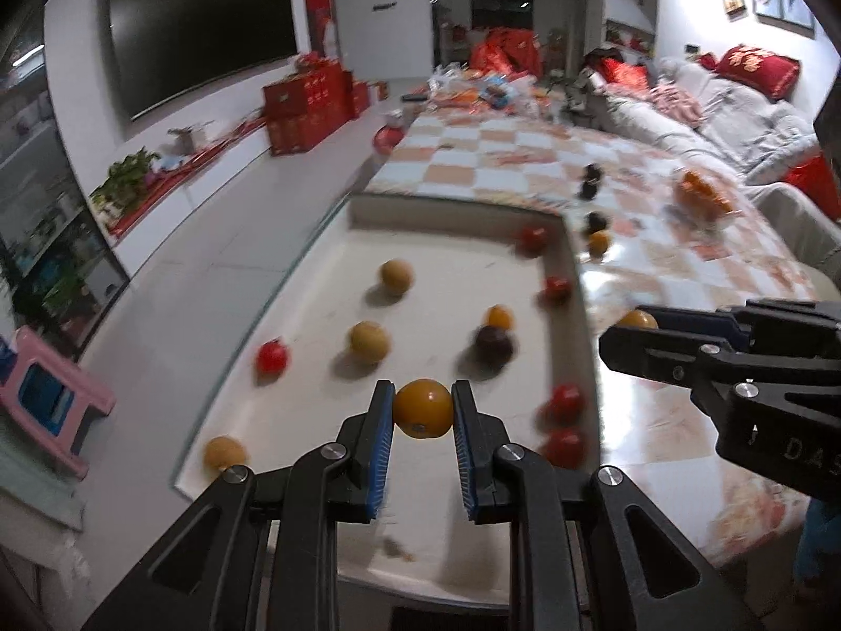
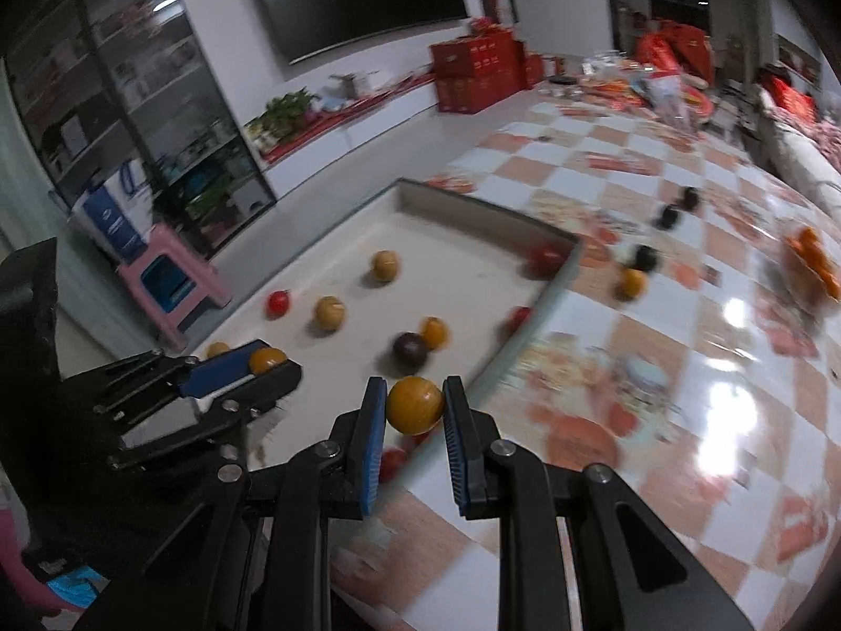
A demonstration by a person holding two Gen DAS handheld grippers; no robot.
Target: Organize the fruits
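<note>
A: Left wrist view first. What do we have in the left gripper (image 1: 423, 410)?

B: We log one orange-yellow fruit (image 1: 423, 408), round, smooth, glossy skin, small dark mark low on it. Both blue ribbed pads (image 1: 382, 436) press its sides, so the gripper is clamped on it. Fruit sits above the white tray (image 1: 457, 207), near its front end.

A: Tray contents?

B: Loose round fruit on a flat matte floor w/ a low raised rim: red tomatoes (image 1: 272, 357) at the left and along the right wall, a dark purple fruit (image 1: 494, 344) touching a small orange one, paler yellow ones mid-tray. Much of it motion-blurred. Tray lies on a glossy orange-and-white checked tablecloth (image 1: 678, 284).

A: Right gripper (image 1: 628, 334) in this view?

B: It enters from the right, over the cloth just beside the tray rim. We see a yellow fruit (image 1: 638, 319) at its tips, mostly hidden.

A: Now right wrist view.

B: Right gripper (image 2: 415, 405) is closed on a second orange-yellow fruit (image 2: 414, 404), same round glossy look, pinched between blue pads (image 2: 374, 441), over the tray's (image 2: 473, 210) right rim where it meets the cloth (image 2: 657, 368). Left gripper (image 2: 270, 363) shows at left w/ its fruit (image 2: 267, 359) betw. black fingers. Dark fruits and one yellow lie loose on the cloth beyond the tray; detail too blurred to tell more.
</note>
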